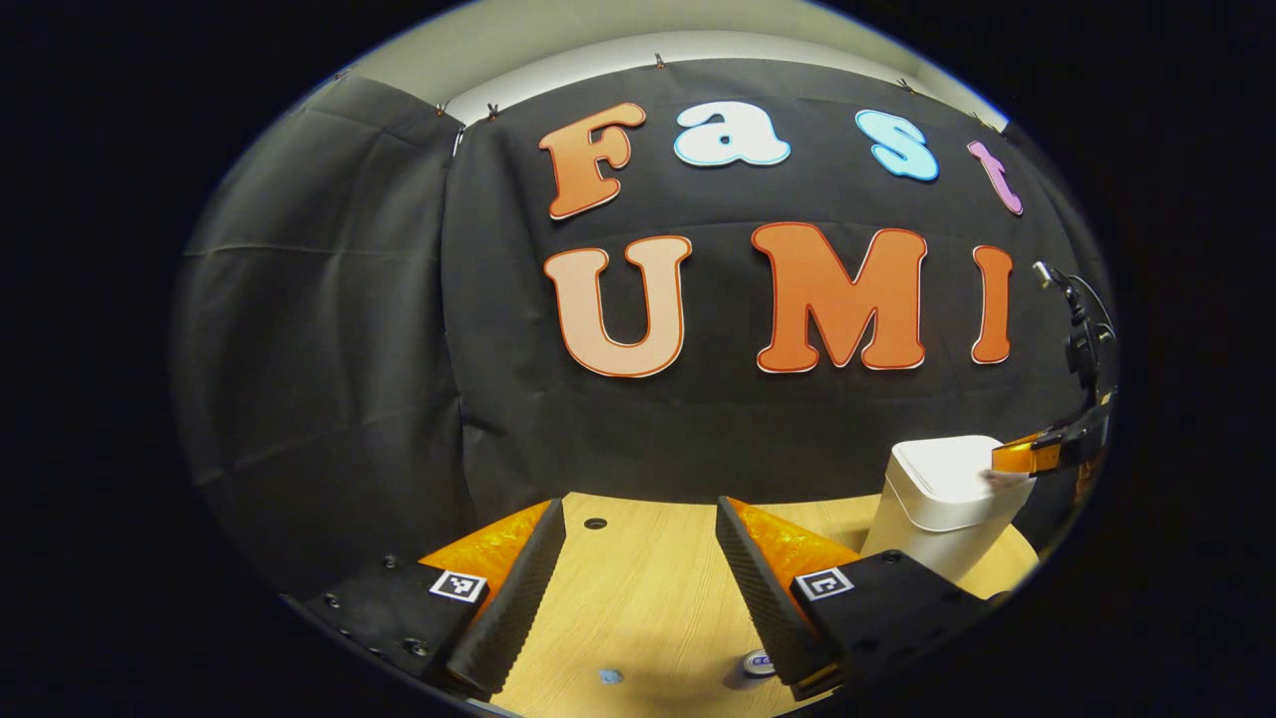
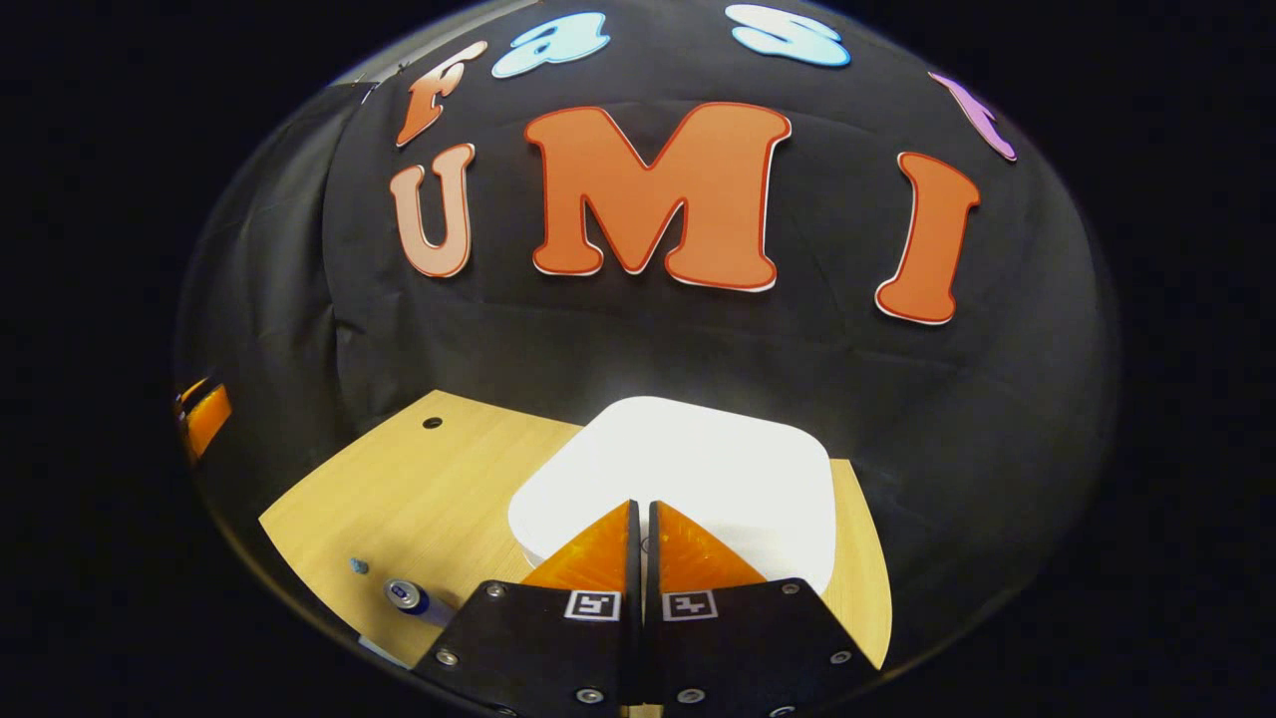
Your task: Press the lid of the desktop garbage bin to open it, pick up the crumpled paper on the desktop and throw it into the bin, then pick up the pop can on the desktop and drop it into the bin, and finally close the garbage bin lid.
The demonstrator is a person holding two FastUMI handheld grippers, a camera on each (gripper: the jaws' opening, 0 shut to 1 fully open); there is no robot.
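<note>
While the left gripper (image 1: 638, 588) waits with fingers spread at lower centre, the right gripper (image 2: 643, 529), fingers together, rests its tips on the bin (image 2: 688, 469) lid, which lies flat.

Pressing squarely and straight down should work the lid's latch without tipping the bin; whether this press opens or closes it cannot be told. Left gripper view shows the bin (image 1: 942, 499) side-on at right; right gripper view shows the can (image 2: 409, 596) lying at lower left on the desk (image 2: 399, 489).

Open desktop (image 1: 648, 568) left of the garbage bin (image 1: 932, 509); pop can (image 2: 407, 596) near its front edge.
</note>
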